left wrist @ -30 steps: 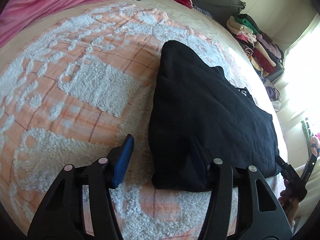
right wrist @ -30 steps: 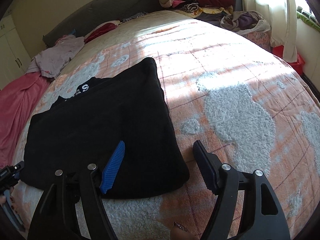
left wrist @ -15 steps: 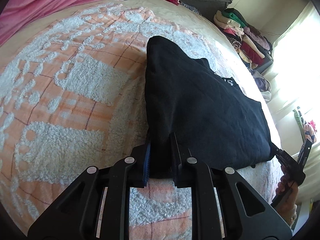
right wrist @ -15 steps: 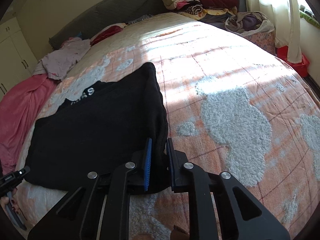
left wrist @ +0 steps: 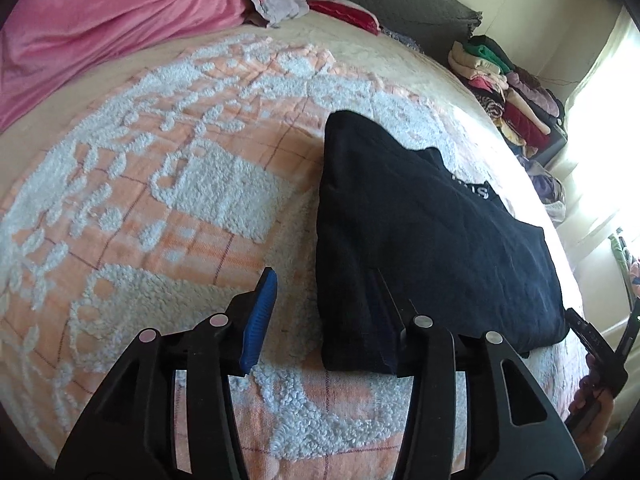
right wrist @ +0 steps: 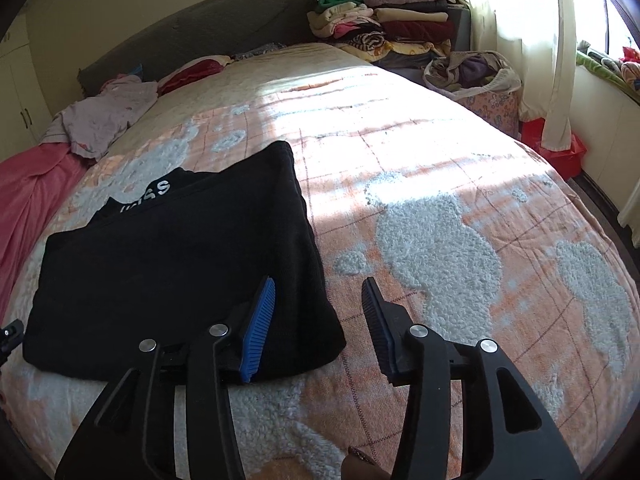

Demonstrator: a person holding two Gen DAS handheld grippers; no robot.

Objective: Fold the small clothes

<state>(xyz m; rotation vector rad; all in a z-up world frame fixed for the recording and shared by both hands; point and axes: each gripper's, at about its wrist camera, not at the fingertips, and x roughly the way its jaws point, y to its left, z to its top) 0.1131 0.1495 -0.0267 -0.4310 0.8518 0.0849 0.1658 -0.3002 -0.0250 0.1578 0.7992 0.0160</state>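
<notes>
Black garment (left wrist: 432,232) lies folded flat on the bed (left wrist: 168,216), on the orange-and-white blanket, white lettering showing at its far edge. Left gripper (left wrist: 320,316): jaws spread, just reopened, straddling the garment's near corner without pinching; one finger over the cloth, the other over blanket. Right gripper (right wrist: 318,320): likewise spread and just reopened at the opposite near corner, blue pad (right wrist: 260,332) above the cloth, nothing clamped.

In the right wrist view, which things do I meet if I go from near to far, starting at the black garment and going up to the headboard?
Black garment → lilac garment → red cloth → grey headboard.
</notes>
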